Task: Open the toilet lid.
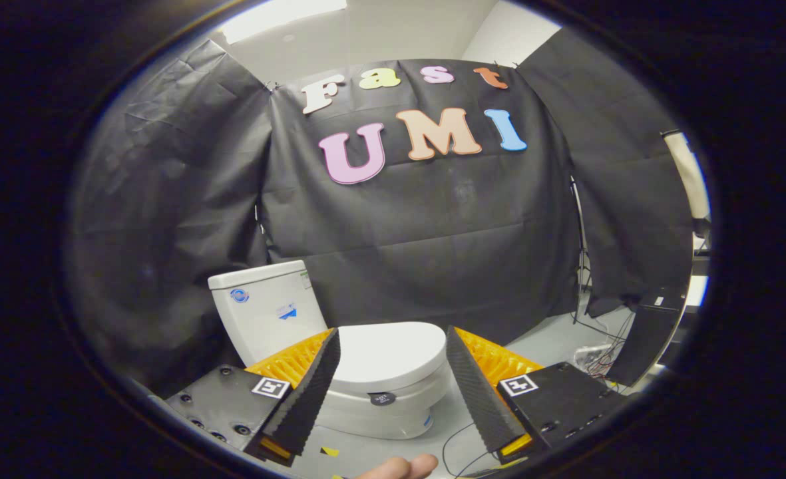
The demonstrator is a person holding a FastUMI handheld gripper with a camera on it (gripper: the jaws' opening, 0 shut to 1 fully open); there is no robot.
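A white toilet stands on the floor against the black cloth wall. Its lid (387, 351) lies flat and closed over the bowl (383, 412). The white tank (266, 307) rises behind it, to the left. My gripper (393, 339) is open, with its two fingers spread wide and nothing between them. It hovers above and in front of the toilet, and the closed lid shows in the gap between the fingers, some way beyond them. A small dark round tag (382, 398) sits on the front of the bowl under the lid's edge.
Black cloth hangs behind and to the left of the toilet. Cables (595, 359) and a dark panel (645, 339) lie on the grey floor (546, 339) to the right. A person's fingers (402, 468) show just below the gripper. Thin wires run on the floor near the right finger.
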